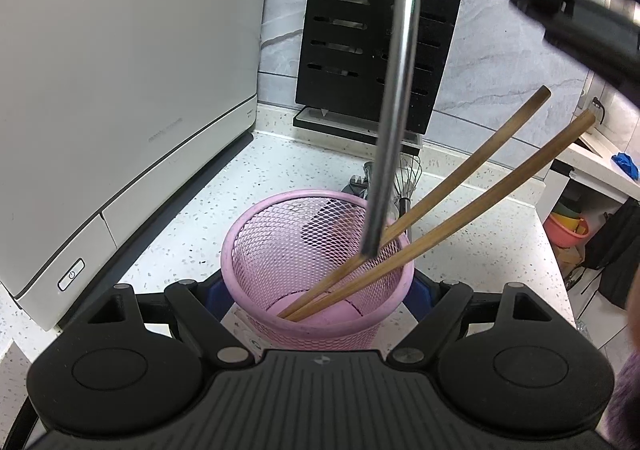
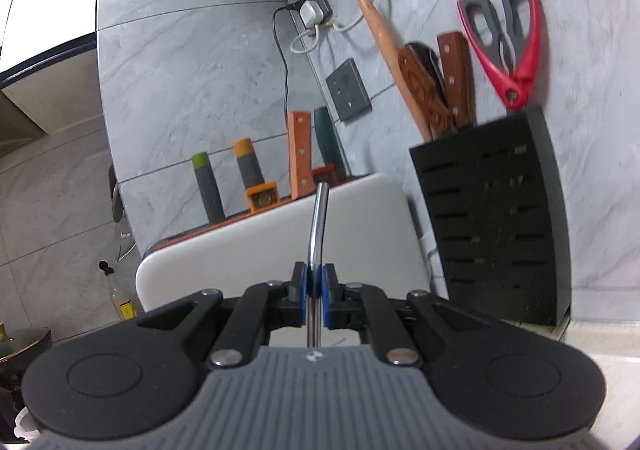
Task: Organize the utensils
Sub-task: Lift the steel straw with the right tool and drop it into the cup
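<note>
- The step in hand looks like dropping a steel utensil handle (image 1: 394,98) into the pink mesh holder (image 1: 264,246), which stands on the speckled counter (image 1: 208,186) between a white appliance (image 1: 120,90) and a black knife block (image 1: 360,30).
- The right tongs (image 2: 315,290) are pressed together on the steel handle, blue pads on either side of it; it hangs near upright with its lower end just inside the holder's rim, close to two wooden chopsticks (image 1: 460,190) that lean out to the right.
- The left tongs (image 1: 316,290) are spread around the holder, one blue pad on each side; whether they touch the mesh I cannot tell.
- Next move, as I judge it: lower the handle further past the chopsticks, then let go, while the left side keeps the holder from tipping.
- The handle is slim, polished and bright; its working end is not visible.
</note>
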`<state>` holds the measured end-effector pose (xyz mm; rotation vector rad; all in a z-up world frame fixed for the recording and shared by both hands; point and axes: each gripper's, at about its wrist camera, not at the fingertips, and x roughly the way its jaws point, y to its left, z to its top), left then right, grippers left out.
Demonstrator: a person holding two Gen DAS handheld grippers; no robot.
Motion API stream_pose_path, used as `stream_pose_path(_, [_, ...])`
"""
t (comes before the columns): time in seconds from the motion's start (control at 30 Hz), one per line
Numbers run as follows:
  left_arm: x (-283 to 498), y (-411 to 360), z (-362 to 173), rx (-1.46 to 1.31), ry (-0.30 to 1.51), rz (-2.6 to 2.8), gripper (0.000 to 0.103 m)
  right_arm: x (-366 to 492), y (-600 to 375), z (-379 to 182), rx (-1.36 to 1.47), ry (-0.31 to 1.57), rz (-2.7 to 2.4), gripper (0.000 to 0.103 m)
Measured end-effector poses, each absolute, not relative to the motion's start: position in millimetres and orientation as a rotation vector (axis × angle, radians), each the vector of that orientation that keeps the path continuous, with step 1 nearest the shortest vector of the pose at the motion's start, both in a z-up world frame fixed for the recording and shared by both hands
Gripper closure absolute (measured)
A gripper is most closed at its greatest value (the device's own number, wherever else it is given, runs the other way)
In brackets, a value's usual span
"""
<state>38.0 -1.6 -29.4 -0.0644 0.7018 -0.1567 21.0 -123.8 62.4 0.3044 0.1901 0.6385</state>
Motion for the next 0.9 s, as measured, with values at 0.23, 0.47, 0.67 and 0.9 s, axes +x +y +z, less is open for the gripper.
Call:
stream_pose_path(0.23, [36,-1,-29,-0.067,0.696,-0.159,0.007,21,-115,35,0.2,0.228,0.664,0.099])
stream_pose_path(0.47, [35,-7,-29,-0.034,0.693,-0.157,0.007,13,-116,30,0.089,0.272,0.724,0.099])
stream_pose_path(0.67, [36,-11,-29,-0.023,0.692,-0.153,0.007,11,-113,34,-0.026,0.352,0.766,0.099])
stream_pose_path(0.9, [35,-11,-29,-0.03,0.693,-0.15,0.007,16,-112,37,-0.044,0.379,0.769,0.097])
